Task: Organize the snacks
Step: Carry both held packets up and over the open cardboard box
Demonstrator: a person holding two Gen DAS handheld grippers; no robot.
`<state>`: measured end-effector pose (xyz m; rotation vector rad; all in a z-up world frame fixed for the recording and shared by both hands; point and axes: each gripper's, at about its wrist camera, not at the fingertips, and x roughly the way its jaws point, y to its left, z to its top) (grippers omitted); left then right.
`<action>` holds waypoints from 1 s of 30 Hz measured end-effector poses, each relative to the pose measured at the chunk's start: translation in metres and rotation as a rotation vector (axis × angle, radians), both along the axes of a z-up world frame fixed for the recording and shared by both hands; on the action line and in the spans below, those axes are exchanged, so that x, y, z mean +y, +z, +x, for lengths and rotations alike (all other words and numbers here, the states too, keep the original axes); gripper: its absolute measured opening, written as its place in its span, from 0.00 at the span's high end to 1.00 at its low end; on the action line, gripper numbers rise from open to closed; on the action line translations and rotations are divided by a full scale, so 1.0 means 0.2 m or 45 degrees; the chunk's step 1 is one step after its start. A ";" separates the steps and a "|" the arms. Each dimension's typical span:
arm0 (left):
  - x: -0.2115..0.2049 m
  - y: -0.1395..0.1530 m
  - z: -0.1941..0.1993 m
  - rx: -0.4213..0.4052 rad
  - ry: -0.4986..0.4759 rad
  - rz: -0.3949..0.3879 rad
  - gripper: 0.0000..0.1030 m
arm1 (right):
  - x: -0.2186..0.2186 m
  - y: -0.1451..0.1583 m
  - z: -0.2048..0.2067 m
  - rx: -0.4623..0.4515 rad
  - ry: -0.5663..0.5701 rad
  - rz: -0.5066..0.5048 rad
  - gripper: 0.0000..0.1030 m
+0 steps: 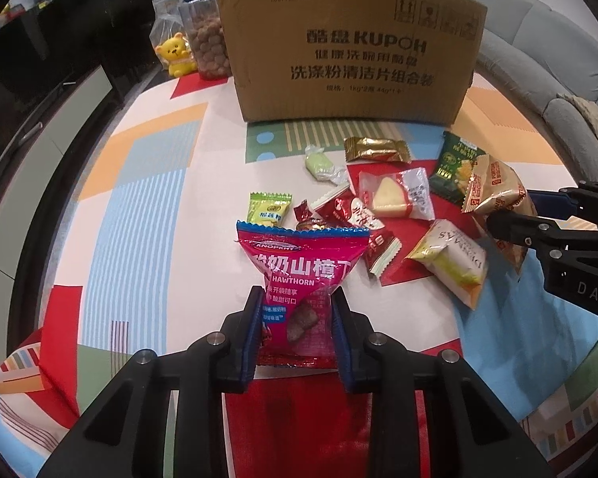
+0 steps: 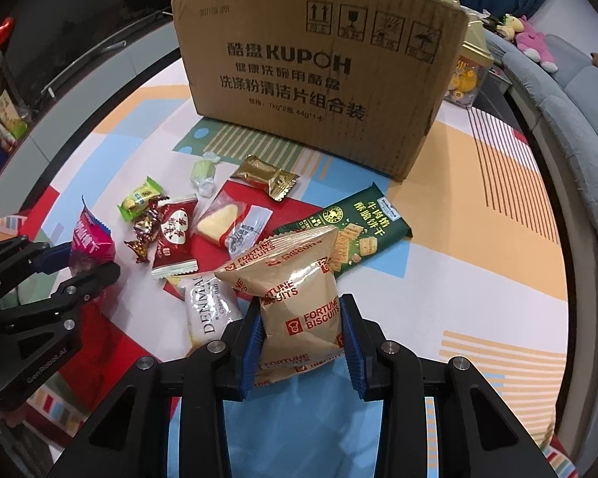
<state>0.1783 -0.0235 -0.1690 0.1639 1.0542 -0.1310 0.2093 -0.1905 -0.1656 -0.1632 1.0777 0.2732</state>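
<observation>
My left gripper [image 1: 297,298] is shut on a pink hawthorn snack packet [image 1: 303,259], which stands upright between the blue pads just above the patterned tablecloth. In the right wrist view the same gripper [image 2: 85,265] shows at the far left with the pink packet [image 2: 89,239]. My right gripper [image 2: 301,306] is shut on a tan Fortune Biscuits packet [image 2: 295,275]. Loose snacks lie between them: a green cracker packet [image 2: 355,231], a gold packet [image 2: 265,177], a wrapped cheese wedge [image 2: 219,223] and a white packet [image 2: 209,310]. An open cardboard box [image 2: 319,75] stands behind them.
A yellow bear toy [image 1: 175,55] and a jar of brown balls [image 1: 207,44] stand left of the box. A decorated tin [image 2: 468,75] sits at the box's right. A grey sofa [image 1: 558,71] curves along the right, and a dark cabinet [image 1: 59,51] stands at the left.
</observation>
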 end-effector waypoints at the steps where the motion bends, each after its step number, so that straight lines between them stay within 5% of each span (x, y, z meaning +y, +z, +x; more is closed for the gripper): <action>1: 0.00 0.01 0.00 -0.004 0.002 -0.002 0.69 | 0.00 0.01 -0.01 -0.005 -0.004 0.003 0.64; 30: 0.03 0.35 0.01 -0.064 0.081 -0.059 0.69 | -0.01 0.35 -0.06 -0.112 -0.099 0.049 0.64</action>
